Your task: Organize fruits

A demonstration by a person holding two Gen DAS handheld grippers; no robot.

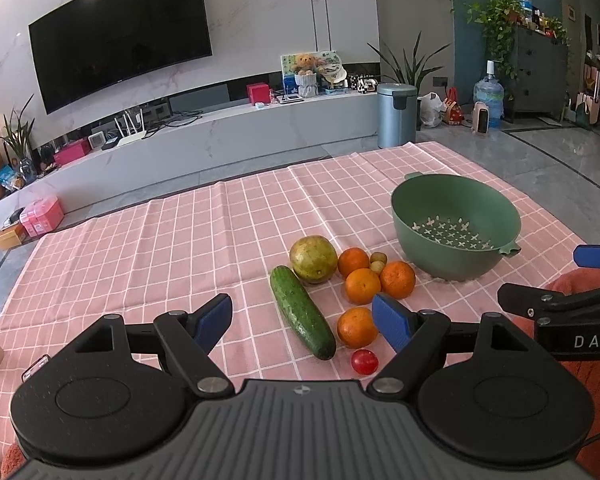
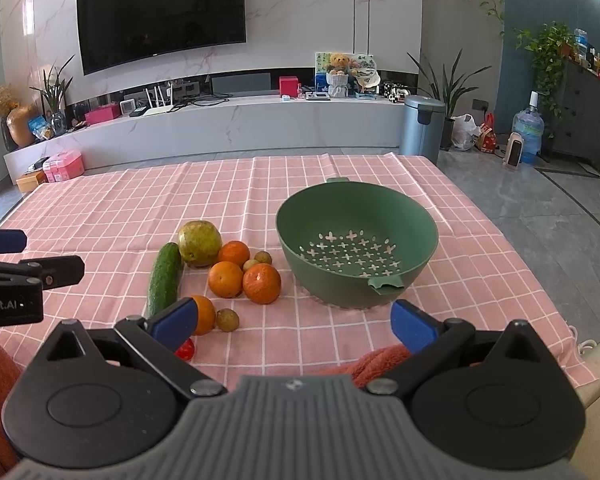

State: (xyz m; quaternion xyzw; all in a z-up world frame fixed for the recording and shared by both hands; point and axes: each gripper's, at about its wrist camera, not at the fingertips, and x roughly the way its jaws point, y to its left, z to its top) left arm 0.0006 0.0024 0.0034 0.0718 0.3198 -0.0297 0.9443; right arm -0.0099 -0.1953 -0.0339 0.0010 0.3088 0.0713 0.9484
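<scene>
On the pink checked tablecloth (image 1: 160, 240) lie a cucumber (image 1: 302, 312), a green-yellow round fruit (image 1: 313, 258), several oranges (image 1: 363, 286), small brown fruits (image 1: 378, 258) and a red tomato (image 1: 365, 361). An empty green colander (image 1: 456, 226) stands to their right. My left gripper (image 1: 304, 320) is open above the near end of the cucumber. In the right wrist view the same fruits (image 2: 228, 278) lie left of the colander (image 2: 356, 240). My right gripper (image 2: 292, 324) is open and empty, near the colander's front handle.
The right gripper's body (image 1: 560, 308) shows at the right edge of the left wrist view. An orange-red cloth (image 2: 372, 364) lies at the table's near edge. Beyond the table are a TV wall, a low counter and a bin (image 2: 422, 128).
</scene>
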